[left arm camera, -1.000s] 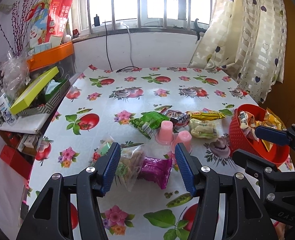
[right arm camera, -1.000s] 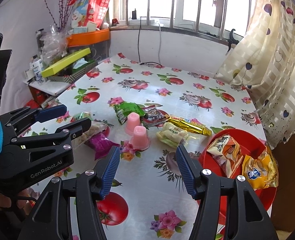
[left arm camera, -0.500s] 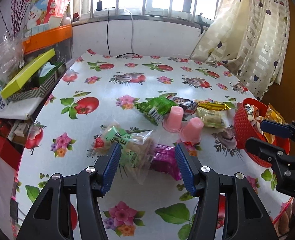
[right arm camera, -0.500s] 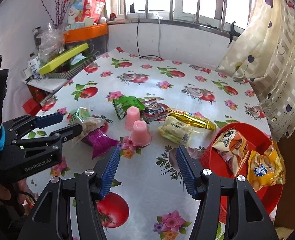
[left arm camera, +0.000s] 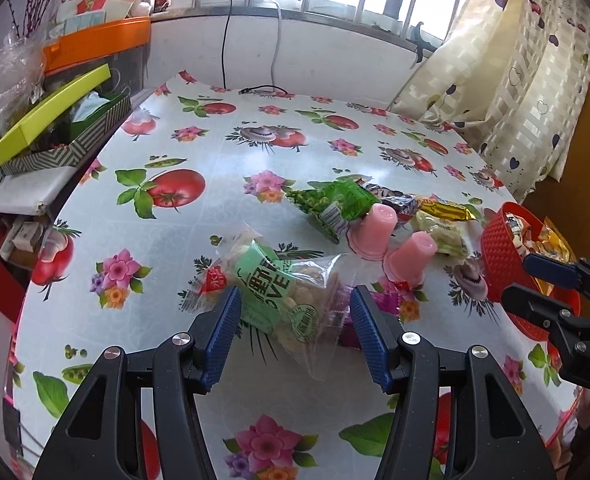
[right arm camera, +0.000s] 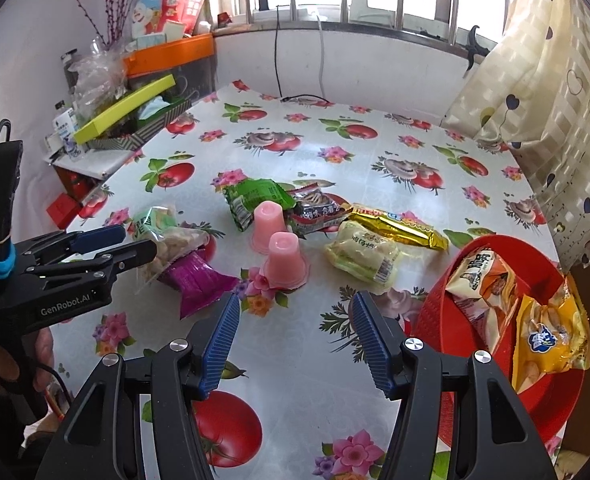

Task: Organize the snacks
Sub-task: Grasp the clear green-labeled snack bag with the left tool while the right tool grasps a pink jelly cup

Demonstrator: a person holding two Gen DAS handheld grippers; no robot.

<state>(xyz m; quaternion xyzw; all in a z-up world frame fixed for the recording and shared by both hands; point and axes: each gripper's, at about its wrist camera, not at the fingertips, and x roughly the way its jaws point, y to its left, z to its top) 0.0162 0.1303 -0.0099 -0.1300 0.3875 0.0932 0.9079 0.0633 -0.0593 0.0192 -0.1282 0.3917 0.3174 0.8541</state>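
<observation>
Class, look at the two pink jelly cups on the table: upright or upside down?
Upside down: both pink jelly cups rest on their wide rims, narrow bases pointing up.

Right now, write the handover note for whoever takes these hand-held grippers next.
Left hand-held gripper: open, framing the clear bag with green label; not gripped.
Right hand-held gripper: open, empty, above bare table near the pink jelly cups.
Done: two packets sit in the red basket.
Left: clear bag, purple packet, green packet, dark packet, gold bar, pale packet, both cups.
</observation>
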